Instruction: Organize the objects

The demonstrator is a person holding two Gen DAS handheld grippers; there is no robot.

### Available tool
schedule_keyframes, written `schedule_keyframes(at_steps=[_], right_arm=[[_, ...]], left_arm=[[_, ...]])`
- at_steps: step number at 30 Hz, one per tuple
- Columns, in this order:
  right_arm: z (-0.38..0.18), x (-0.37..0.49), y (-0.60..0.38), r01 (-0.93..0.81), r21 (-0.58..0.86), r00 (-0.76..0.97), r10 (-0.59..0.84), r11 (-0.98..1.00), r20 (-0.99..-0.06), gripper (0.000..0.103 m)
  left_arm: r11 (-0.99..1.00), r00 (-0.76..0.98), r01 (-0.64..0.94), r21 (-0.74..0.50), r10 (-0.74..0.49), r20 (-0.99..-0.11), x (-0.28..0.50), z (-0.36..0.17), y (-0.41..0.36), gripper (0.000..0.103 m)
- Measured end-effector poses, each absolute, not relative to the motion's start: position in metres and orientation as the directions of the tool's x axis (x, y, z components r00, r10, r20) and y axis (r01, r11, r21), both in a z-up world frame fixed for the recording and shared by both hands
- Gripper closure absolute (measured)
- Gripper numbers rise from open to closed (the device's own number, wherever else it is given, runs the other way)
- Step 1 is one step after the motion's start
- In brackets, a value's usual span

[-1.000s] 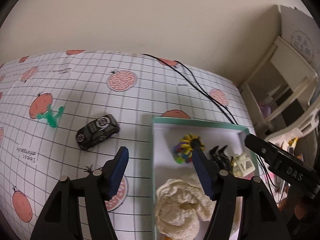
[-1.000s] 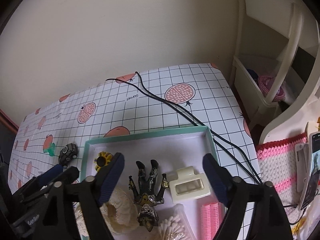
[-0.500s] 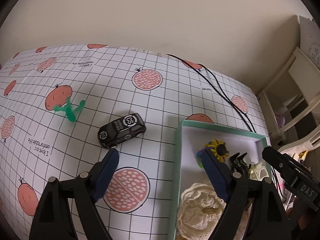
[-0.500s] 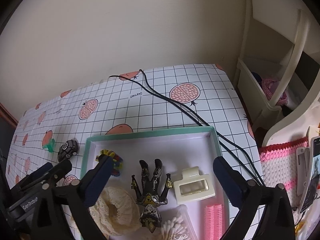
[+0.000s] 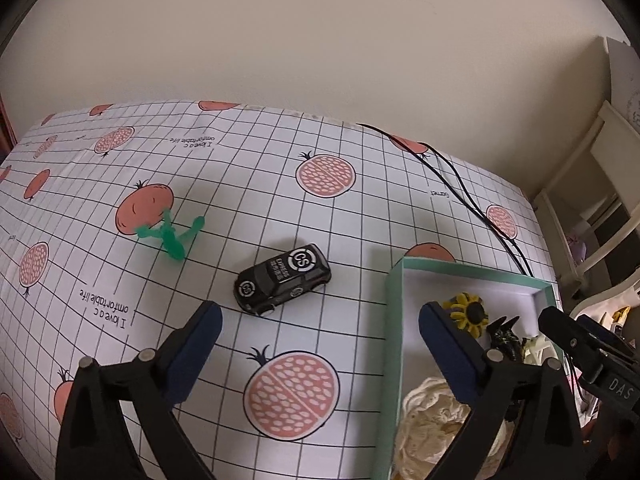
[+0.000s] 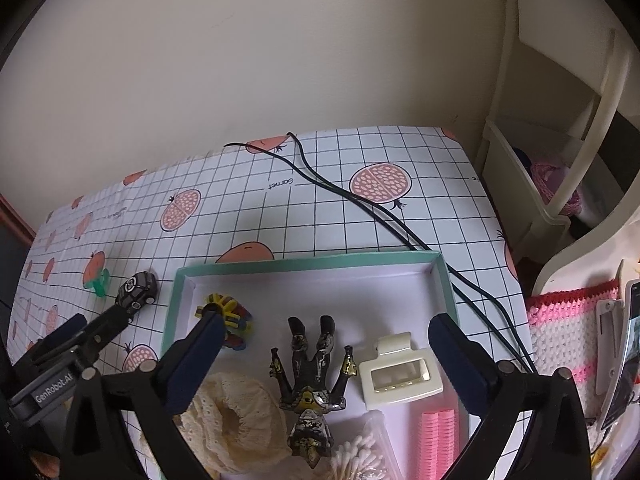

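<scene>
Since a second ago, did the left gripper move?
Yes. The left gripper slid left, off the tray toward the car, its empty jaws just opening wider.

Plain cream wall (image 6: 280, 60), pomegranate-print grid tablecloth (image 5: 360, 208), cream shelving unit (image 6: 560, 128) at right

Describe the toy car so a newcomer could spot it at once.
Start at the shallow mint-green box on the pomegranate-print grid tablecloth. Left of it, outside, sits the small black toy car with white roundels; its only loose neighbour is a green plastic figure.
</scene>
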State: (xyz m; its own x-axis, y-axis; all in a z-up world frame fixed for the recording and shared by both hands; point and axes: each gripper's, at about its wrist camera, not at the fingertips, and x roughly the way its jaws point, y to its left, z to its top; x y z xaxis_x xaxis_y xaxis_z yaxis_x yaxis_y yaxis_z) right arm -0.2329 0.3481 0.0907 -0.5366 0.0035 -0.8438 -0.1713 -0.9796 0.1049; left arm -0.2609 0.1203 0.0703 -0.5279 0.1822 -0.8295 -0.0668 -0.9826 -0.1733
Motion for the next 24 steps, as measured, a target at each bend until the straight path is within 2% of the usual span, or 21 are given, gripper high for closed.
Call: schedule_keyframes(at_steps=[24], right_arm=[[0.089,-0.245,0.294,-0.094,0.098,-0.537,-0.032,-0.991,-0.843,0.000]], left_arm=[[-0.983,-0.519,0.017,-0.184,0.149,-0.842,-0.271,0.069,0.061,0.004]])
